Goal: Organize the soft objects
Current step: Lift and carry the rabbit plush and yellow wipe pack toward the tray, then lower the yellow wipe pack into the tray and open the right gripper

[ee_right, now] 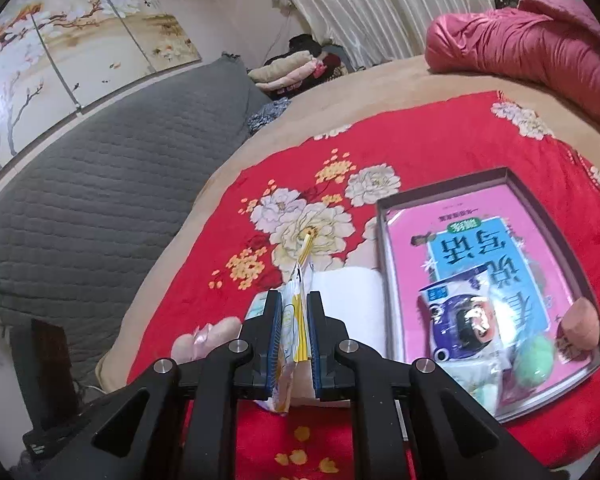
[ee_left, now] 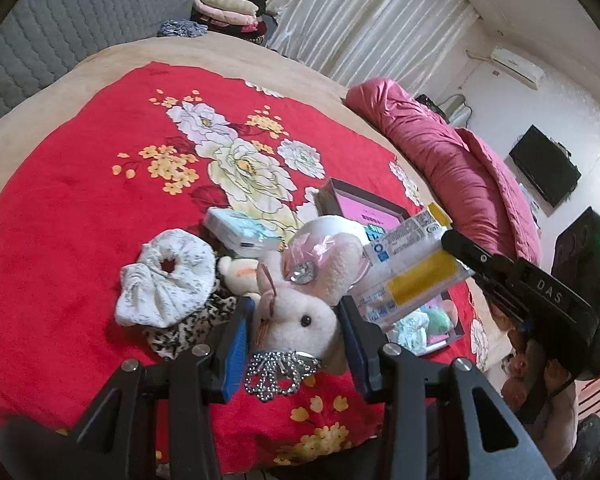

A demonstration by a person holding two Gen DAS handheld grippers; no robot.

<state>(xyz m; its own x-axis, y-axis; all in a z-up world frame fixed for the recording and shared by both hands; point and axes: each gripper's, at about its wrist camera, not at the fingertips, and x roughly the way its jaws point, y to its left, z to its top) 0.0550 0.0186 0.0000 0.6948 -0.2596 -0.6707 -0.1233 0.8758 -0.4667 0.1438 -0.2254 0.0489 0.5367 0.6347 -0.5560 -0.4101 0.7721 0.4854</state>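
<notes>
**Packet in the right jaws, box off to its right**

The right gripper point(ee_right: 294, 320) is clamped on a flat yellow-and-white packet point(ee_right: 296, 312), held edge-on so its long axis runs straight out along the fingers and a thin strip of it pokes past the tips. The box point(ee_right: 384, 216) lies on the red blanket point(ee_right: 228, 216) to the right of those jaws and a little ahead; it already holds a pink book point(ee_right: 440, 216), a blue pouch point(ee_right: 460, 320) and a green puff point(ee_right: 534, 364). To my eye the coming move hinges on that offset: the packet has to swing rightward over the near wall of the box, then be turned flat or dropped in on top of the pouch. The right hand is plainly the nearer one to the box.

The left gripper point(ee_left: 296, 336) has its jaws on either side of a white plush mouse point(ee_left: 300, 312), and the blue pads look pressed against its head, so I would call that a grip too. In the left view the packet point(ee_left: 412, 268) hangs just beyond the plush, between it and the box point(ee_left: 364, 204), with the right gripper point(ee_left: 480, 260) coming in from the right. A white scrunchie point(ee_left: 168, 276), a leopard scrunchie point(ee_left: 188, 324) and a tissue pack point(ee_left: 240, 232) still lie loose on the blanket to the left, well away from the box.
</notes>
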